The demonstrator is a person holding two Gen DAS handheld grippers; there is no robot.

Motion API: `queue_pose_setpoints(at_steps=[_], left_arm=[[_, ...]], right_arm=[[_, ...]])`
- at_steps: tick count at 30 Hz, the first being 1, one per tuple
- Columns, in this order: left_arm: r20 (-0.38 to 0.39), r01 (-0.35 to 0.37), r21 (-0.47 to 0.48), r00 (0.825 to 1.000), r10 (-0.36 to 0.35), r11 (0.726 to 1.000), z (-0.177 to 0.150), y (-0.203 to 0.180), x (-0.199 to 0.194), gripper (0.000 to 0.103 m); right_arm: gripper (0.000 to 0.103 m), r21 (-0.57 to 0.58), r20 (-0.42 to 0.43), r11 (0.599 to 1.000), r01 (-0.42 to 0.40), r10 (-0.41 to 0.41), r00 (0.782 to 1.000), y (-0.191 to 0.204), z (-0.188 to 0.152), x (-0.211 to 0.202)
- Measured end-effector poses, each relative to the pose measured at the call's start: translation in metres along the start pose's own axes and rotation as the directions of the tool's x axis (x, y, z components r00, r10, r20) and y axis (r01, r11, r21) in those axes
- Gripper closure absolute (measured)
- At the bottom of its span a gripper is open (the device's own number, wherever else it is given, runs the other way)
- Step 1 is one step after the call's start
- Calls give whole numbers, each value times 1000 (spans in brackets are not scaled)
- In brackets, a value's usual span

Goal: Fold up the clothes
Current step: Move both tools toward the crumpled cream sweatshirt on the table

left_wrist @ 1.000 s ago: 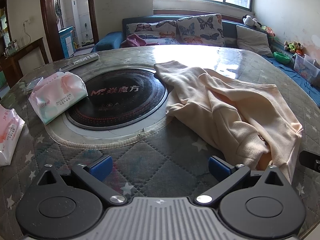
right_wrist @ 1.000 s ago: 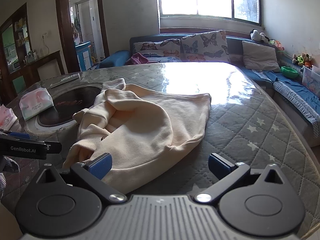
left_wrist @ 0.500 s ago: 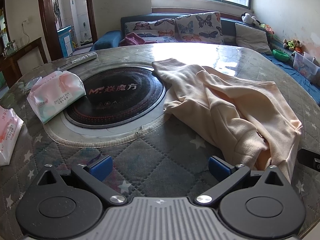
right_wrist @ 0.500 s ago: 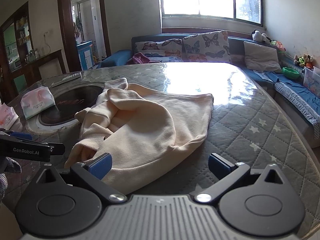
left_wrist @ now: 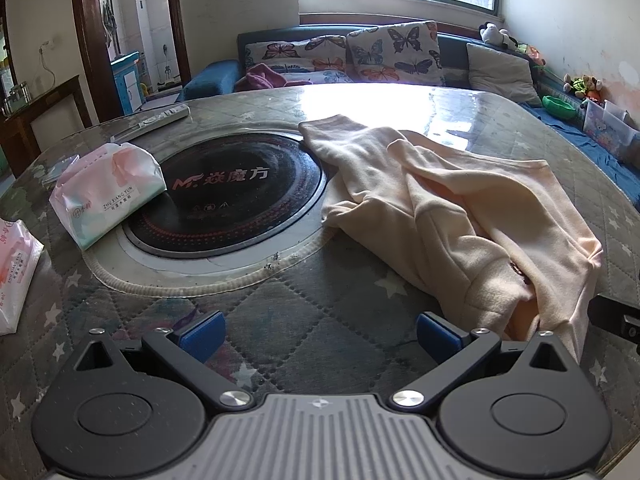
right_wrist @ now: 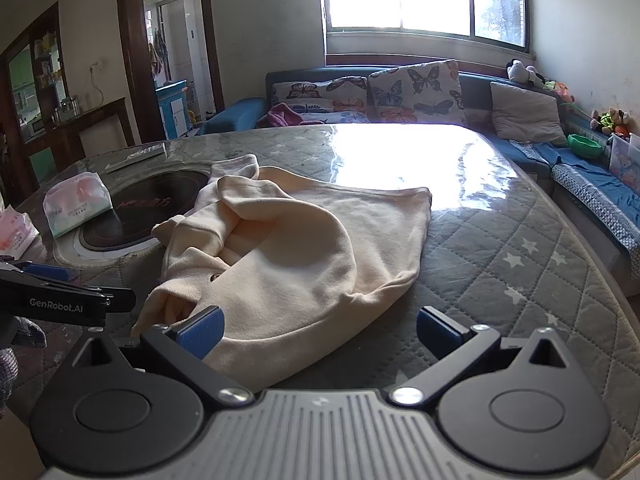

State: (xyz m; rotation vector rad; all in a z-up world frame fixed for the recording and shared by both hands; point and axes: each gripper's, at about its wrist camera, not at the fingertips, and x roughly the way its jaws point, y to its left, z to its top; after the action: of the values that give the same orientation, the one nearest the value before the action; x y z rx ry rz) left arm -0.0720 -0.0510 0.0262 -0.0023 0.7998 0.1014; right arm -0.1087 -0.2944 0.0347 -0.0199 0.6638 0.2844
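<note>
The left tool hovers spread wide over bare quilted worktop, gripping nothing. The right tool is likewise spread, its left blue pad just at the near hem of the cream garment. The garment lies crumpled in soft folds, a sleeve end reaching onto the round black cooktop. Two tissue packs sit at the left. Right of the garment and beyond it, the worktop is open up to its curved edge.
</note>
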Motion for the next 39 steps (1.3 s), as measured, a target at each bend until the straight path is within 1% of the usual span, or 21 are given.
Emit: queue_pose_setpoints(at_steps=[25, 39], left_arm=[[-2, 8, 13, 1000, -8, 1000, 12, 0, 6, 0], [2, 11, 26, 1000, -11, 1000, 23, -1, 11, 0]], right_arm=[[0, -16, -13, 1000, -15, 15, 1000, 3, 8, 5], [0, -27, -26, 999, -21, 20, 999, 4, 13, 16]])
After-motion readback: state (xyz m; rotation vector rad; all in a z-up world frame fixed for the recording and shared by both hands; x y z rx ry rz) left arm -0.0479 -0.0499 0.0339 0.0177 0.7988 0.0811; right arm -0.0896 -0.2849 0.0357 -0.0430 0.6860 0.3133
